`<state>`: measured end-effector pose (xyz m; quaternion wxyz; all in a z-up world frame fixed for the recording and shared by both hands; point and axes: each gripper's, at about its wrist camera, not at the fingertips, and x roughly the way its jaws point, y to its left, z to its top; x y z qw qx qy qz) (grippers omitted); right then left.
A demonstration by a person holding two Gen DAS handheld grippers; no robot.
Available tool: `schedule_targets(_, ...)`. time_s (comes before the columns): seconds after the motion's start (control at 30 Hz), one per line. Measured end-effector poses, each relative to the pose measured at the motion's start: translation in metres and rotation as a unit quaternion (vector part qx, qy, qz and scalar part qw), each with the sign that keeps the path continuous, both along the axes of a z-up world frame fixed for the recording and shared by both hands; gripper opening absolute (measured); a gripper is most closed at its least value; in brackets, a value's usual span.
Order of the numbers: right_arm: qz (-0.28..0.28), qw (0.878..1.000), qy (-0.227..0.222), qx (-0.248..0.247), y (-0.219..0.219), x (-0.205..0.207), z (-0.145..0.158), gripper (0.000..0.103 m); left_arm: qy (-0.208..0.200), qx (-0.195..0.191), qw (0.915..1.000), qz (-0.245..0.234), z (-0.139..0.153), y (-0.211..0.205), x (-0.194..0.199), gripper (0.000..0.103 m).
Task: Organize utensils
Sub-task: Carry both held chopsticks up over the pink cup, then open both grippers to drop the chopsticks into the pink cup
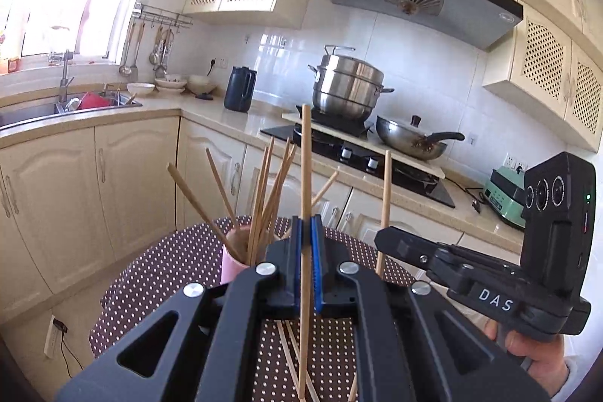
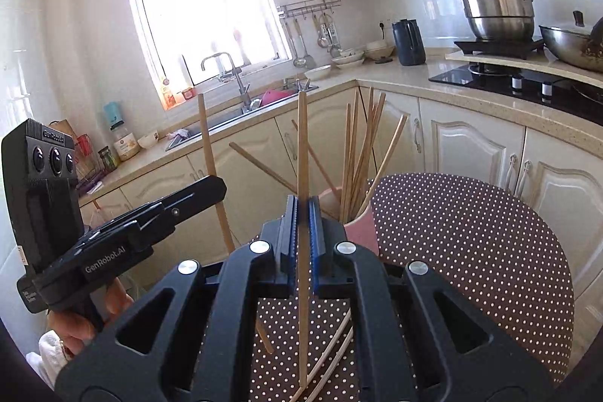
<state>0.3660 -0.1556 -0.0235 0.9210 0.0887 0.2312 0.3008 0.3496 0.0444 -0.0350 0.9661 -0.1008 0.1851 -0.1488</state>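
Note:
My left gripper (image 1: pixel 306 223) is shut on a wooden chopstick (image 1: pixel 306 157) that stands upright above the dotted table (image 1: pixel 181 262). Left of it is a pink cup (image 1: pixel 230 266) with several chopsticks leaning in it. My right gripper (image 1: pixel 380 239) comes in from the right, shut on a second upright chopstick (image 1: pixel 385 191). In the right wrist view, the right gripper (image 2: pixel 302 202) clamps its chopstick (image 2: pixel 302 138) just left of the pink cup (image 2: pixel 362 232). The left gripper (image 2: pixel 220 185) holds its chopstick (image 2: pixel 205 130) at the left. Loose chopsticks (image 2: pixel 335 338) lie on the cloth below.
The round table with a brown polka-dot cloth (image 2: pixel 471 251) stands before cream cabinets (image 1: pixel 132 183). Behind are a sink (image 1: pixel 45 110), a dark kettle (image 1: pixel 240 88), a steel steamer pot (image 1: pixel 348 89) and a wok (image 1: pixel 410 138) on the stove. A hand (image 1: pixel 535 353) grips the right tool.

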Motion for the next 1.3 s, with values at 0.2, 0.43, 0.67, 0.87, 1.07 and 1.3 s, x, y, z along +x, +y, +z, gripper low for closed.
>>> schedule_targets(0.2, -0.01, 1.0, -0.028, 0.009, -0.001, 0.015, 0.012, 0.006, -0.05, -0.009, 0.9986, 0.016, 0.01, 0.003, 0.008, 0.005)
schedule_targets(0.43, -0.039, 0.995, -0.09, 0.021, 0.007, 0.037, 0.027, 0.006, -0.107, -0.014, 0.9929, 0.049, 0.022, -0.001, 0.029, 0.005)
schedule_targets(0.67, -0.067, 0.985, -0.156, 0.036, 0.019, 0.058, 0.033, 0.006, -0.154, -0.012, 0.9847, 0.08, 0.029, 0.001, 0.054, 0.005)
schedule_targets(0.87, -0.079, 0.982, -0.162, 0.047, 0.026, 0.085, 0.02, 0.006, -0.159, 0.004, 0.9828, 0.095, 0.016, -0.001, 0.082, 0.005)
schedule_targets(1.07, -0.073, 0.984, -0.161, 0.037, 0.033, 0.099, 0.003, 0.006, -0.133, 0.011, 0.9868, 0.093, -0.011, -0.002, 0.099, 0.005)
schedule_targets(1.3, -0.055, 0.986, -0.155, -0.011, 0.046, 0.091, -0.026, 0.006, -0.08, 0.022, 0.9932, 0.082, -0.034, -0.001, 0.107, 0.006)
